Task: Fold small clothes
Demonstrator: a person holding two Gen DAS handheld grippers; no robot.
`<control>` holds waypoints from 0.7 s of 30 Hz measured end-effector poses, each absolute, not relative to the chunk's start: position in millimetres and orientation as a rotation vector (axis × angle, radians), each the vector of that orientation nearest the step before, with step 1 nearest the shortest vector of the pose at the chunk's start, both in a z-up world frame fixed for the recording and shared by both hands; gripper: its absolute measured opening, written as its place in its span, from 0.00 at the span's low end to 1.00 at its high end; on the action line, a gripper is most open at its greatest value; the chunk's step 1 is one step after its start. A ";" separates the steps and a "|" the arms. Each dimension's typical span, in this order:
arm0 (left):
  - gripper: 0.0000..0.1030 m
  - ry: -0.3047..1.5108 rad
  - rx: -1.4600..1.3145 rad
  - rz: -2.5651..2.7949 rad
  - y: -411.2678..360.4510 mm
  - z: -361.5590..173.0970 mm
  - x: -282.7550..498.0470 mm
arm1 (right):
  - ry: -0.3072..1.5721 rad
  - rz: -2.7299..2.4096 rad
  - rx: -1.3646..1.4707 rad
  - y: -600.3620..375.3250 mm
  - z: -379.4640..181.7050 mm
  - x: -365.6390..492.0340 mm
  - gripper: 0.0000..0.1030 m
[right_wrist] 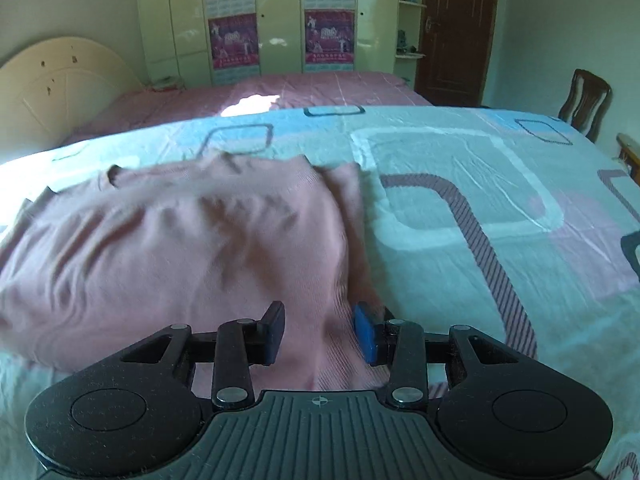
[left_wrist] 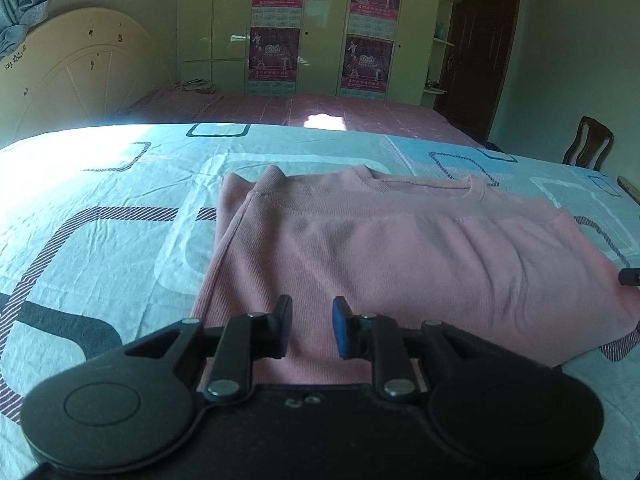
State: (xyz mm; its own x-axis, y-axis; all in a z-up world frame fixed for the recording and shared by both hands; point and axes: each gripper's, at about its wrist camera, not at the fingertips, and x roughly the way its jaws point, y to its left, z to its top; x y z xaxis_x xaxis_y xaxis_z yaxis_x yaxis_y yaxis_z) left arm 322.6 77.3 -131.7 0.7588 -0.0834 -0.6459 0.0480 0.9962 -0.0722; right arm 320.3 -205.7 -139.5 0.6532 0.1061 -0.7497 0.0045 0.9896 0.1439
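Observation:
A pink ribbed top lies folded on the patterned bed sheet, its neckline toward the far side. My left gripper hovers over the near left part of the top, jaws apart and nothing pinched between the blue pads. In the right wrist view the top looks blurred and puffed up. My right gripper sits at its near right corner with a bunch of fabric filling the gap between the pads. A black tip of the right gripper shows at the top's right edge in the left wrist view.
A second bed with a pink cover stands behind, with a cream headboard at left. Pale green wardrobes with posters line the far wall. A brown door and a wooden chair are at the right.

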 end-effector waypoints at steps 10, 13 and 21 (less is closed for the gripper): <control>0.27 0.761 -0.015 -0.021 44.0 -165.1 380.9 | 0.832 0.220 -0.026 -91.7 -159.7 378.4 0.37; 0.27 0.761 -0.041 0.007 62.5 -171.7 378.6 | 0.871 0.193 -0.020 -107.0 -181.5 382.3 0.37; 0.36 0.773 -0.071 0.043 64.6 -155.1 369.2 | 0.813 0.243 0.029 -100.7 -156.4 373.0 0.37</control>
